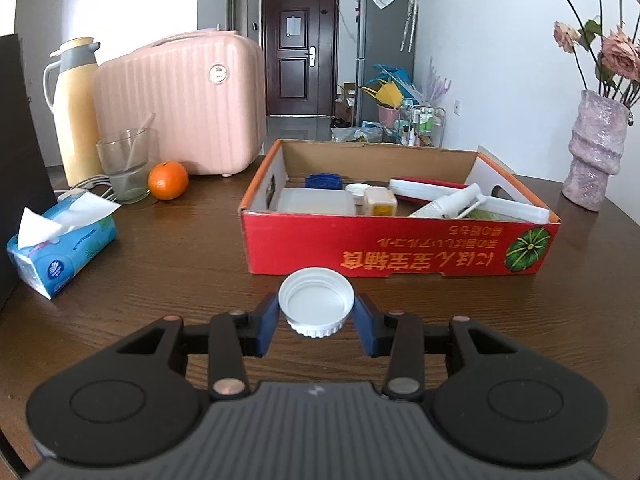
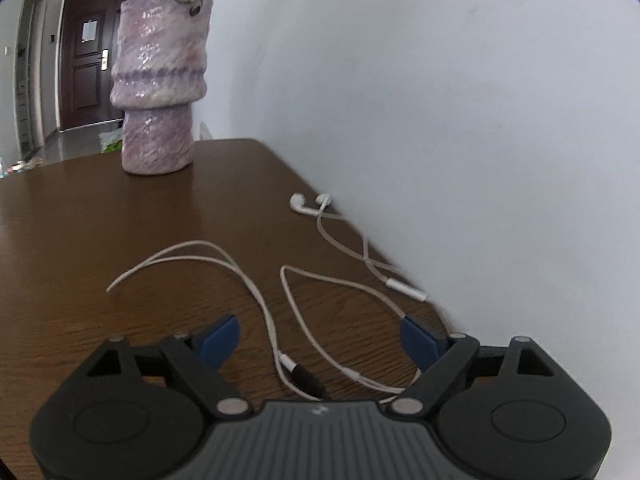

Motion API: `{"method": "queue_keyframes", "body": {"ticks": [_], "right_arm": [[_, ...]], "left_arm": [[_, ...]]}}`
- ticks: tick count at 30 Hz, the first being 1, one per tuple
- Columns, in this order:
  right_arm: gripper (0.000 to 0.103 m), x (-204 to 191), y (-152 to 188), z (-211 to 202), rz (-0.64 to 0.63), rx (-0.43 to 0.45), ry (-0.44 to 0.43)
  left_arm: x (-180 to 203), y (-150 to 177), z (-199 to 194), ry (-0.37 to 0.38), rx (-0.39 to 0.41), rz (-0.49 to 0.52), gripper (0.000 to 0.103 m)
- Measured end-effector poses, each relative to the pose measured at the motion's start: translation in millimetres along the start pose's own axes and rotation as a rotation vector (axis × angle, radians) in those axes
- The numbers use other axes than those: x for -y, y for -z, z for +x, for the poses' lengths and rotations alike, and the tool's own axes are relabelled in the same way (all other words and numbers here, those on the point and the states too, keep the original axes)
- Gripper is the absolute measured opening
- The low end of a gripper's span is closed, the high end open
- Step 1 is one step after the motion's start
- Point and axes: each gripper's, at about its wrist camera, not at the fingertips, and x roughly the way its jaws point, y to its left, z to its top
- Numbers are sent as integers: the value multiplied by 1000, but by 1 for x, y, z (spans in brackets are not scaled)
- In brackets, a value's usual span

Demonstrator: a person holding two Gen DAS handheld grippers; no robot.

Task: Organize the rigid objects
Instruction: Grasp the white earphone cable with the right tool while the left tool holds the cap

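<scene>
My left gripper (image 1: 316,316) is shut on a white plastic lid (image 1: 316,306), held hollow side up above the table just in front of the red cardboard box (image 1: 400,246). That box holds a clear container, a blue lid, a small yellow-labelled jar, a white tube and a red-and-white case. In the right wrist view my right gripper (image 2: 320,338) stands open low over the brown table (image 2: 80,240), with white wired earphones (image 2: 308,204) and their cable (image 2: 288,292) lying between and ahead of its blue pads; the pads do not press on the cable.
Left of the box stand a pink case (image 1: 180,104), a yellow thermos (image 1: 76,108), a glass (image 1: 124,164), an orange (image 1: 168,180) and a tissue pack (image 1: 60,248). A purple vase (image 2: 158,80) with flowers stands by the white wall (image 2: 440,100), which borders the table's right edge.
</scene>
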Motion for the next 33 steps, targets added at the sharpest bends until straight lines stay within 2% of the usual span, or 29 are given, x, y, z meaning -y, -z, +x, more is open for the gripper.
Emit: {"method": "queue_keyframes", "body": {"ticks": [7, 9, 11, 12, 14, 17, 22, 27, 33], "right_arm": [[64, 2, 2, 8, 14, -30, -58], [51, 6, 3, 7, 31, -38, -100], [32, 10, 3, 5, 64, -52, -146], [28, 10, 4, 4, 63, -54, -149], [10, 10, 6, 0, 68, -61, -166], [6, 7, 7, -8, 73, -79, -189], [5, -6, 9, -23, 101, -84, -240], [5, -20, 2, -53, 173, -10, -332], [5, -48, -26, -113, 212, 139, -458]], "left_arm": [[8, -5, -3, -1, 15, 4, 42], [9, -6, -3, 0, 15, -2, 42], [10, -5, -3, 3, 12, -5, 42], [10, -5, -3, 5, 10, -7, 42], [10, -3, -4, 15, 10, -13, 42], [9, -1, -5, 29, 7, -22, 42], [3, 1, -10, 45, 14, -35, 42], [-7, -1, -18, 49, 28, -43, 42], [-15, -12, -33, 58, 59, -42, 42]]}}
